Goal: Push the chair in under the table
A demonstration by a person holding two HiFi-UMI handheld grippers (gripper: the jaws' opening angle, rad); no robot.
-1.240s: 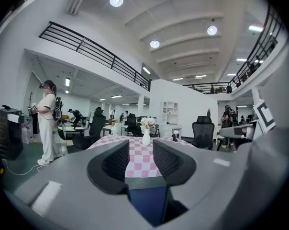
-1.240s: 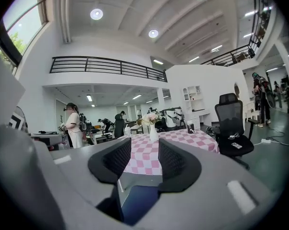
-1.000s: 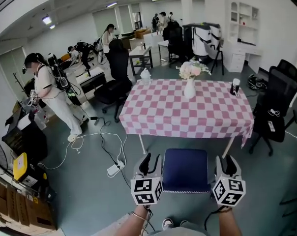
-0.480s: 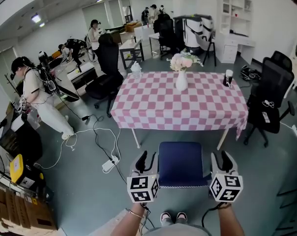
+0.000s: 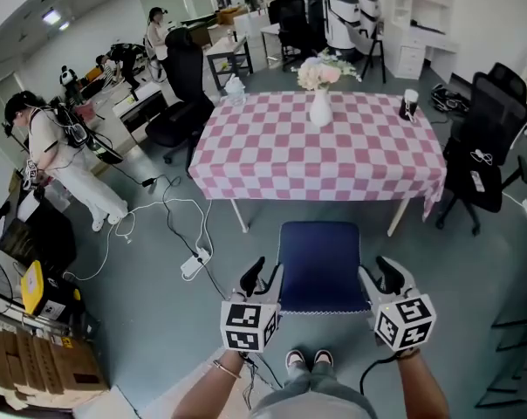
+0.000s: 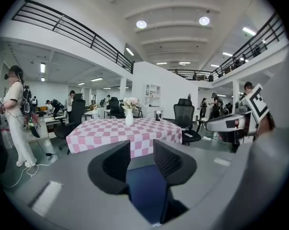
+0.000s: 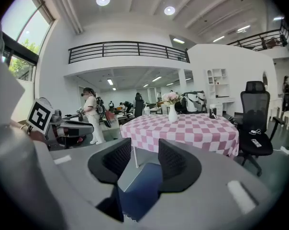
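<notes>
Caught at the approach step: left gripper [image 5: 262, 279] lined up at the near left corner of the blue chair [image 5: 320, 260] and right gripper [image 5: 387, 278] at its near right corner, both with jaws moderately apart, blue edge showing in each gap but no pad clearly pressing on it. Found the chair just near of the checked bench [image 5: 272, 160], centred on it, seat not yet under the cloth. Next, probably: settle onto that near edge and shove straight toward the far side, evenly at both corners, keeping clear of the bench legs [image 5: 238, 216].
</notes>
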